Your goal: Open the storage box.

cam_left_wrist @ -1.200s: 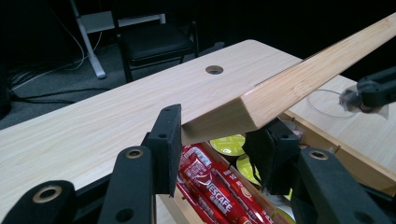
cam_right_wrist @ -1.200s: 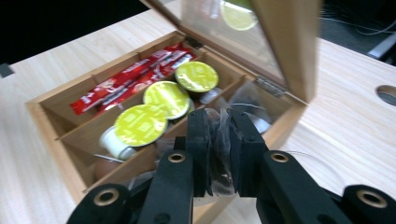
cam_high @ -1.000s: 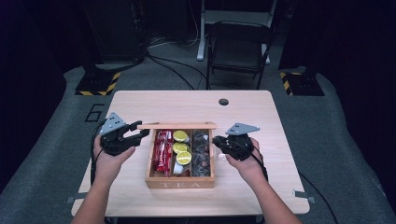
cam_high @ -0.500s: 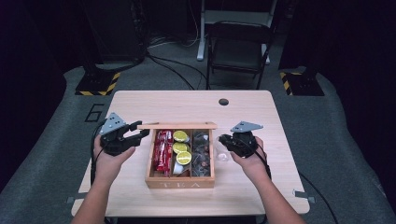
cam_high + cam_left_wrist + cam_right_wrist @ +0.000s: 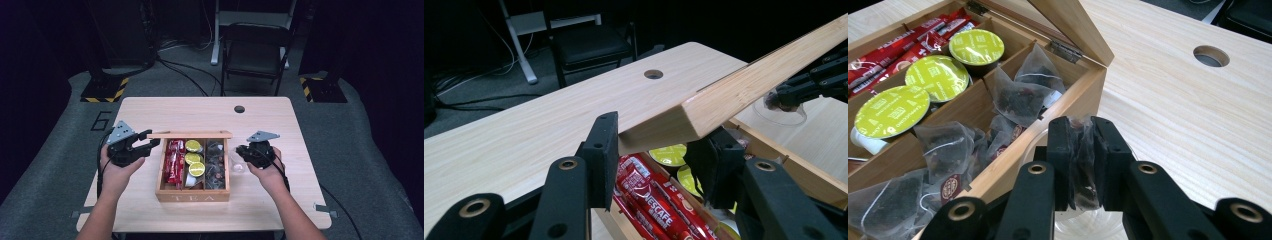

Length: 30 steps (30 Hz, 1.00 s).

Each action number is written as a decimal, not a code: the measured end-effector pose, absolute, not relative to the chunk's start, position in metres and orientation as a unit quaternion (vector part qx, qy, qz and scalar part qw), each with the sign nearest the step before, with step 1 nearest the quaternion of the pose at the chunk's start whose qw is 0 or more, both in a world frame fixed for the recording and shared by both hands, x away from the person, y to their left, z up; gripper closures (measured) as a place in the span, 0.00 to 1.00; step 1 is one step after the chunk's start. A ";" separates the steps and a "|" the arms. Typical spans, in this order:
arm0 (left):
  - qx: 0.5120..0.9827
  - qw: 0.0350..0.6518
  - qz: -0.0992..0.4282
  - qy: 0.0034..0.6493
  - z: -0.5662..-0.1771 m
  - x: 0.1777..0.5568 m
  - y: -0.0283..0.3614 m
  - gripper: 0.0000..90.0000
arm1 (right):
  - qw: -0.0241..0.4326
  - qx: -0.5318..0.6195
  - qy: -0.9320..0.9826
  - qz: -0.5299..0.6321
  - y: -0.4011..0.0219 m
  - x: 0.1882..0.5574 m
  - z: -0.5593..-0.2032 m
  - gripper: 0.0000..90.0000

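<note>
right gripper (image 5: 1082, 165) clamped on tea bag (image 5: 1082, 150), directly over glass bowl (image 5: 1083, 225) beside box (image 5: 192, 192) | left gripper (image 5: 659, 155) grips raised lid (image 5: 744, 90) corner | likely next: release bag downward

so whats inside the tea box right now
The open wooden box has three lanes: red Nescafe sticks, green-lidded capsules and pyramid tea bags. What lies beneath those top layers is covered. The right gripper holds one tea bag outside the box.
</note>
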<state>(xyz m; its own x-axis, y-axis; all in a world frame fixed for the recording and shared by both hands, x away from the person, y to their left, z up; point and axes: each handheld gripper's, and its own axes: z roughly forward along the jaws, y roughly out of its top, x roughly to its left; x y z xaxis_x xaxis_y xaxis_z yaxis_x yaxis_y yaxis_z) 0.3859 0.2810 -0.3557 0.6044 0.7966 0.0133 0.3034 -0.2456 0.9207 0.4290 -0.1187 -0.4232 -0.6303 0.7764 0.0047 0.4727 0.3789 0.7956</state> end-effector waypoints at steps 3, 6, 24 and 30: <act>0.748 0.492 0.251 0.368 -0.356 0.386 0.281 0.63 | 0.190 0.386 0.809 0.401 -0.119 0.429 -0.424 0.88; 0.748 0.492 0.251 0.368 -0.356 0.386 0.281 0.63 | 0.188 0.386 0.811 0.397 -0.118 0.430 -0.425 0.88; 0.749 0.491 0.251 0.368 -0.356 0.386 0.281 0.63 | 0.189 0.390 0.813 0.388 -0.117 0.431 -0.431 0.81; 0.748 0.491 0.251 0.368 -0.356 0.386 0.281 0.63 | 0.191 0.390 0.810 0.393 -0.118 0.429 -0.429 0.80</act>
<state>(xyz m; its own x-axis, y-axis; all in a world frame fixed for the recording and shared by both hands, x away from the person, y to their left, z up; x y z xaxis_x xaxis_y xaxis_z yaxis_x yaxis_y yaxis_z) 0.3856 0.2807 -0.3557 0.6030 0.7976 0.0142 0.3039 -0.2461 0.9204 0.4290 -0.1176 -0.4291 -0.6227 0.7825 -0.0026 0.4818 0.3860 0.7867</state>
